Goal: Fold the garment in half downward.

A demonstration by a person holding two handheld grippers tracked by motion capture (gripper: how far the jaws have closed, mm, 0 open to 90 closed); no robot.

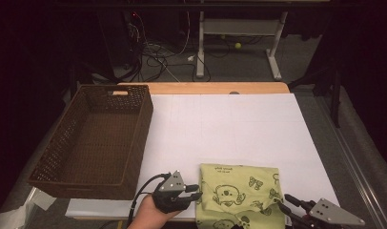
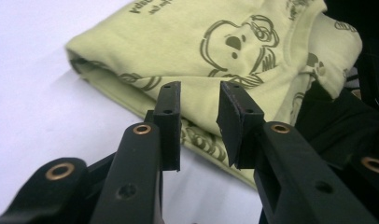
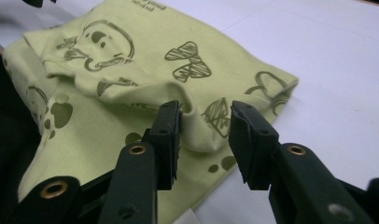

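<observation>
Left gripper view has the left gripper (image 2: 200,123) with its jaws a bit apart and nothing pinched; the pads sit just in front of the folded edge of the green shirt (image 2: 211,56), not pressing on it. Right gripper view is much the same: the right gripper (image 3: 205,140) is let go too, with a soft hump of fabric lying in the gap between the jaws, loose rather than squeezed.

The shirt itself is pale yellow-green with dark olive prints: a round cartoon animal face, butterflies, paw marks and a line of small lettering I can't read. It's folded into a rough rectangle, layers stacked at the left edge, a bit rumpled toward the right side.

From the high view the shirt (image 1: 239,191) lies at the near edge of the white table (image 1: 229,124), between both grippers. A hand (image 1: 151,214) holds the left one (image 1: 195,191) right at the shirt's left edge; the right one (image 1: 288,204) is at its lower right corner. A brown wicker basket (image 1: 134,138) sits at the left, well apart from the shirt.

The shirt's near end and the right gripper's body are cut off by the frame, and the floor behind is too dark to make out.
</observation>
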